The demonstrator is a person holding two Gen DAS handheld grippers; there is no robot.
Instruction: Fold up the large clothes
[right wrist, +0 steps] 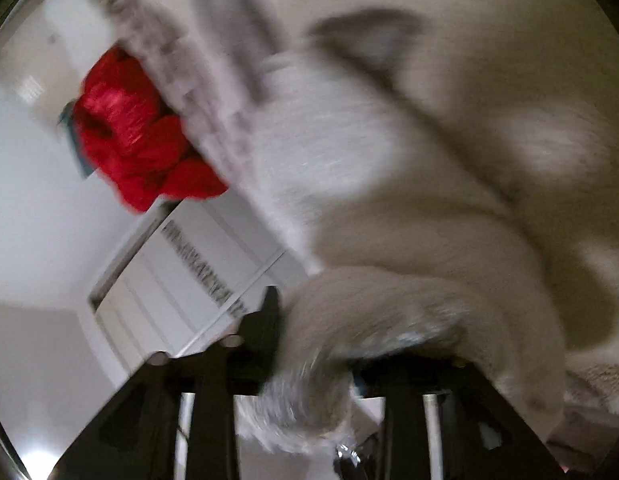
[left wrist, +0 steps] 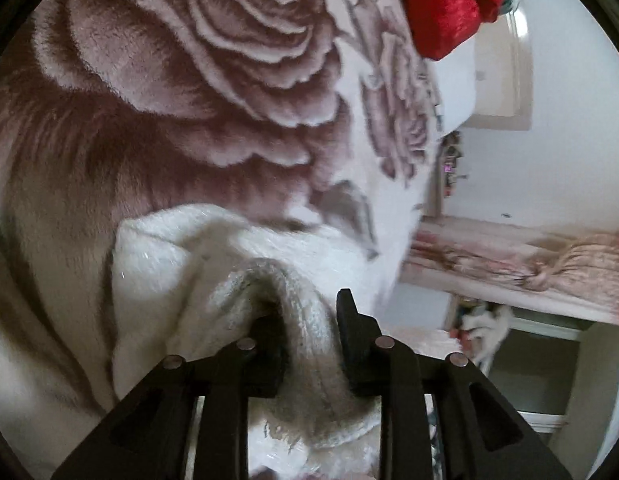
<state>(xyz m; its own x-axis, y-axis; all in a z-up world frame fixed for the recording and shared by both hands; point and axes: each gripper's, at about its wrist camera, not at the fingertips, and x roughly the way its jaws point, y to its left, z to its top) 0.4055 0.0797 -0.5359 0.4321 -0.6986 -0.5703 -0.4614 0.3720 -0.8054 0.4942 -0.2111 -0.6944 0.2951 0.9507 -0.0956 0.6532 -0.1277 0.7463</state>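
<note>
Your left tongs (left wrist: 309, 344) have a bunched ridge of the fleecy rose-patterned blanket (left wrist: 213, 112) between the fingers; the pads look barely parted from it, so treat that hold as loose. The blanket fills the upper left and centre of the left wrist view, draped in front of you. Your right tongs (right wrist: 313, 344) stand apart, with a thick roll of the same blanket lying over and between them in the lower centre; blur hides whether the pads touch it. Before folding on, regrip both edges squarely and keep them level. The red garment (right wrist: 137, 136) hangs behind, clear of the fold.
</note>
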